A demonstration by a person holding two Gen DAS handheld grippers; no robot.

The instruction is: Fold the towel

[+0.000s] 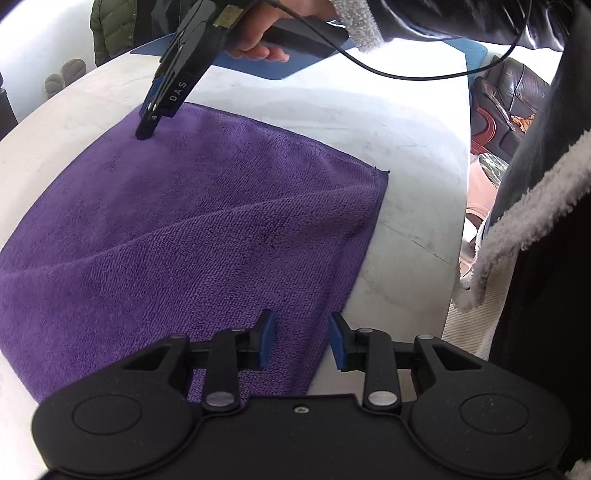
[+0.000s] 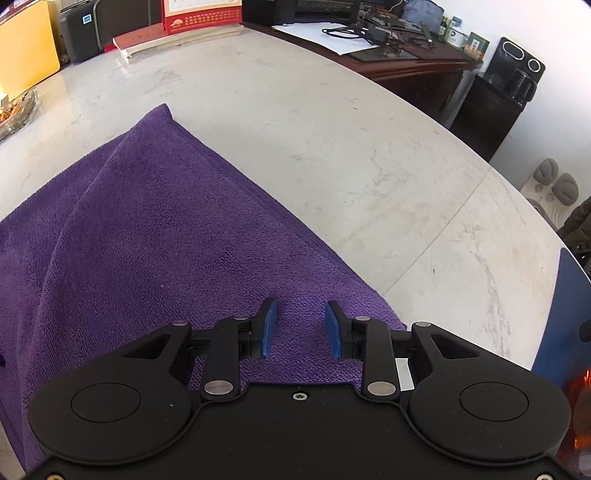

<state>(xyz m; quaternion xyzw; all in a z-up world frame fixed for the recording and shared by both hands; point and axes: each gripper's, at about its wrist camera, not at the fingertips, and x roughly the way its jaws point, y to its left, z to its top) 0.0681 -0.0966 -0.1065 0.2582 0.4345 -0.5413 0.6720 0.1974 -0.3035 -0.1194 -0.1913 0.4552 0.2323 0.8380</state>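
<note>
The purple towel (image 1: 192,229) lay flat on the pale marble table (image 1: 332,122), already folded at least once, because a second layer edge ran as a long ridge across its surface. In the left wrist view the left gripper (image 1: 302,341) hung over the near edge of the towel, close to its right border, and its two blue pads (image 1: 267,341) stood apart with only cloth and a bit of table visible below the gap; nothing was pinched between them. In the same view the right gripper (image 1: 146,134) came down from above, held by a hand (image 1: 258,40) in a dark sleeve with a fleece cuff (image 1: 356,27), and its black tip touched the towel near the far left corner. From this angle its fingers looked close together, but the right wrist view showed it better: there the right gripper (image 2: 301,328) had its blue pads (image 2: 269,328) spread, resting over the towel (image 2: 147,229) near its right edge, and no fold of cloth was raised between them. A blue mat (image 1: 258,64) lay on the table beyond the towel, under the hand. At the far side of the table (image 2: 332,147) stood a red box (image 2: 201,14) and some papers (image 2: 321,37) on a dark desk (image 2: 424,62)
</note>
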